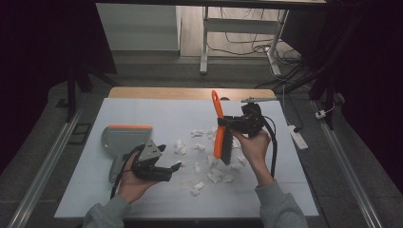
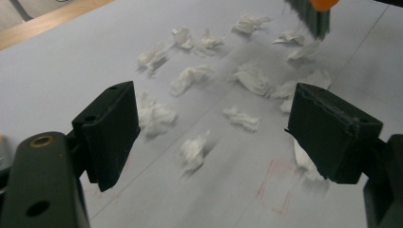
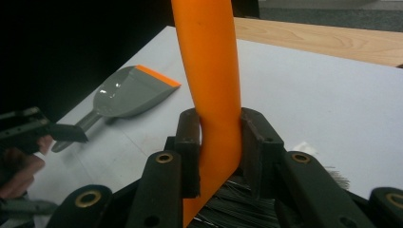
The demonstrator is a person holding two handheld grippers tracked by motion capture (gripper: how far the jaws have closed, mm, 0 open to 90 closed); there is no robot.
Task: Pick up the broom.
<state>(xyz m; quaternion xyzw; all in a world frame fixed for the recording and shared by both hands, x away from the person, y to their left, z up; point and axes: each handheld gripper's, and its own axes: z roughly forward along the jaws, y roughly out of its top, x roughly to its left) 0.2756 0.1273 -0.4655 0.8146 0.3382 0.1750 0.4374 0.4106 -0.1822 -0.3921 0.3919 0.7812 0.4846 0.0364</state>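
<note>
My right gripper (image 1: pixel 227 122) (image 3: pixel 219 152) is shut on the orange handle of a hand brush (image 1: pixel 220 128) (image 3: pixel 214 85), held nearly upright with its dark bristles (image 1: pixel 226 151) just above the white mat. Several crumpled white paper scraps (image 1: pixel 209 161) (image 2: pixel 192 78) lie scattered around the bristles in the middle of the mat. My left gripper (image 1: pixel 177 167) (image 2: pixel 214 133) hovers open at the lower left, jaws wide apart and aimed at the scraps, nothing between them. A grey dustpan with an orange lip (image 1: pixel 124 137) (image 3: pixel 130 92) lies flat on the mat behind the left gripper.
The white mat (image 1: pixel 157 114) covers a wooden table (image 1: pixel 190 93). Beyond it stand a white desk frame (image 1: pixel 205 42) and cables on the floor. A white power strip (image 1: pixel 298 135) lies on the floor to the right.
</note>
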